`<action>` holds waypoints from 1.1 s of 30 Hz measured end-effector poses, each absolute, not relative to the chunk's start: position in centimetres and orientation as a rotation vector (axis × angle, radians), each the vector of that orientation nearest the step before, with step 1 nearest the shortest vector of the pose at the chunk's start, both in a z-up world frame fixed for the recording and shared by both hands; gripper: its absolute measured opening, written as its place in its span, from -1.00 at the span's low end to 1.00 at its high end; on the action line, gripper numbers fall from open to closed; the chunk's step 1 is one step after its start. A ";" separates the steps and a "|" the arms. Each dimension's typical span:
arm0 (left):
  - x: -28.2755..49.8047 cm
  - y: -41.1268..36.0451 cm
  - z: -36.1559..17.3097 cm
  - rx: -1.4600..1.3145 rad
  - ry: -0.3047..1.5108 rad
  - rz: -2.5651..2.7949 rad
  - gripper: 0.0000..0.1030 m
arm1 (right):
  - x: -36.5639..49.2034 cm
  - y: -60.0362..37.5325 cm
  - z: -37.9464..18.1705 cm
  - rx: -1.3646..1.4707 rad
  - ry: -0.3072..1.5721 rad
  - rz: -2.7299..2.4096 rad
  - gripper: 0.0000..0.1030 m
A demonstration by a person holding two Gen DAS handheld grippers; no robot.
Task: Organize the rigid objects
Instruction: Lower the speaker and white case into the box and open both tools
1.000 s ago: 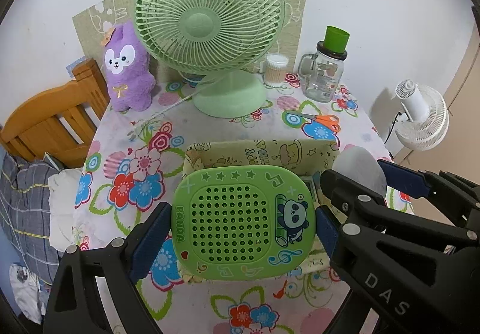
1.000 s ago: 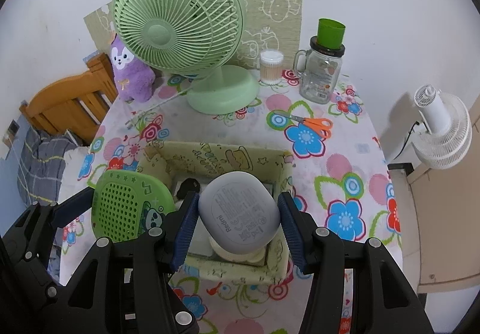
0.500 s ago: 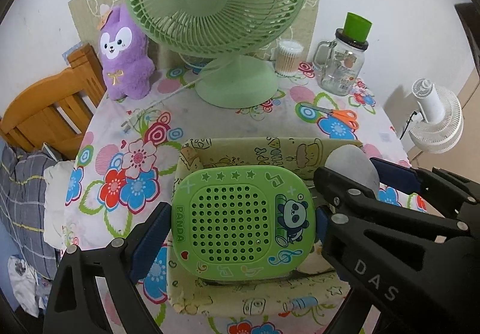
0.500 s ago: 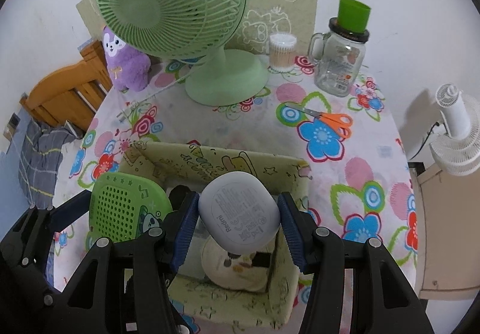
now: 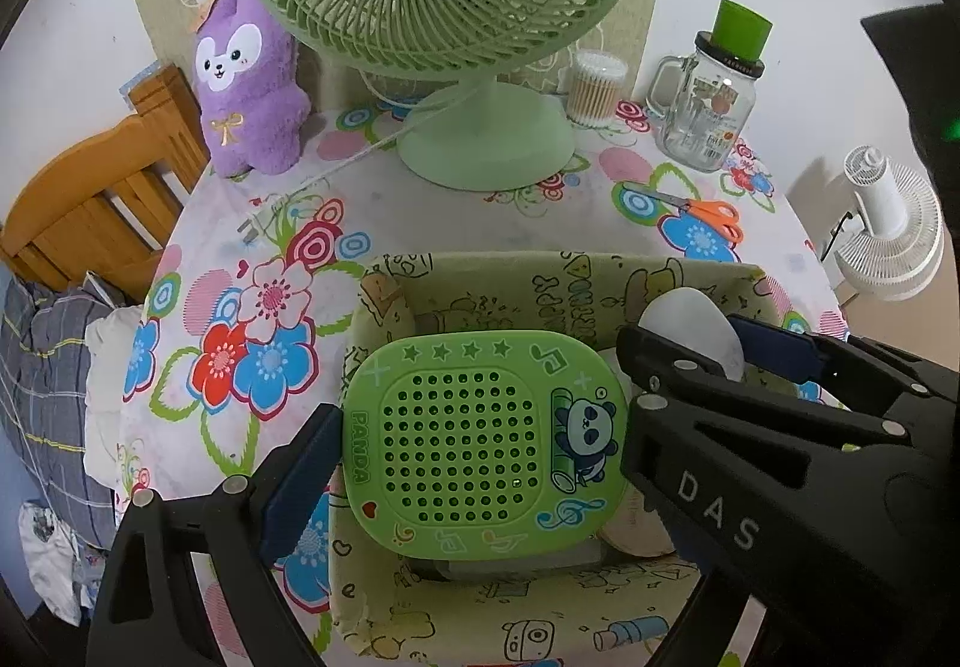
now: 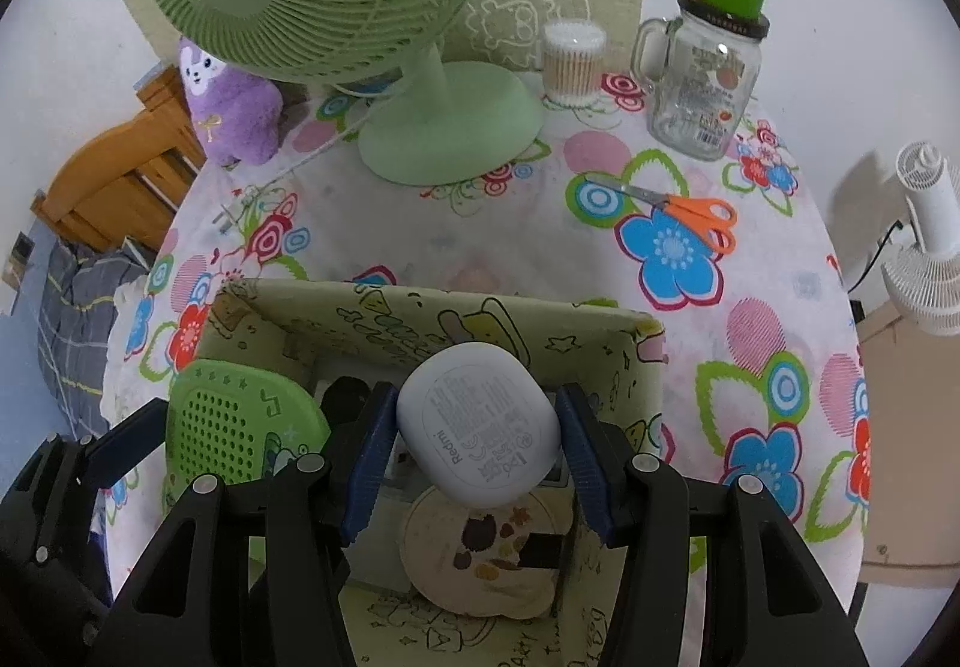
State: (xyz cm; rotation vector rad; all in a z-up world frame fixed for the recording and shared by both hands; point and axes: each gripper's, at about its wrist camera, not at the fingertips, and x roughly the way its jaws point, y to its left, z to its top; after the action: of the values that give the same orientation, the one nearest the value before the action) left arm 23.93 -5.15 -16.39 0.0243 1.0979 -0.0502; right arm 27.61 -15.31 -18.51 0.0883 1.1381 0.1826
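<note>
Box point(image 6: 624, 367) floor mostly hidden beneath gripper-held green speaker point(image 5: 480, 439) and white case point(image 6: 480, 421).

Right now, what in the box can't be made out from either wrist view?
- Box floor, left wrist view: hidden under the green speaker and the right tool.
- Dark item, right wrist view: mostly behind the tool's finger; can't identify.
- Beige tin: its print is too small; the white case covers its top.

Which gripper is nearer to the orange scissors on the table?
Right. The right gripper is at the box's side nearer the scissors; the left gripper is at the far side.
</note>
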 end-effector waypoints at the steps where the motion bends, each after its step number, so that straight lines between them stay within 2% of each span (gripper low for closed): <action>1: 23.9 -5.2 -16.4 0.032 1.095 -0.048 0.85 | 27.7 -15.4 -18.7 0.089 1.143 0.174 0.12; 6: 24.1 -5.3 -16.5 0.049 1.086 -0.054 0.85 | 27.8 -15.6 -18.9 0.074 1.143 0.179 0.14; 10: 24.2 -5.1 -16.4 0.041 1.091 -0.063 0.85 | 27.4 -15.6 -18.1 0.067 1.119 0.183 0.34; 16: 24.2 -5.6 -16.0 0.037 1.093 -0.096 0.85 | 26.0 -16.2 -16.1 0.060 1.070 0.152 0.46; 33: 24.7 -8.4 -16.9 0.101 1.101 -0.182 0.85 | 24.0 -19.7 -16.6 0.145 1.084 0.046 0.48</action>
State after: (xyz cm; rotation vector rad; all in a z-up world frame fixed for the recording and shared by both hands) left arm 24.73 -8.35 -16.88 0.1009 1.1006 -0.1819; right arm 24.02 -19.73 -16.57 0.1449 1.0837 0.0456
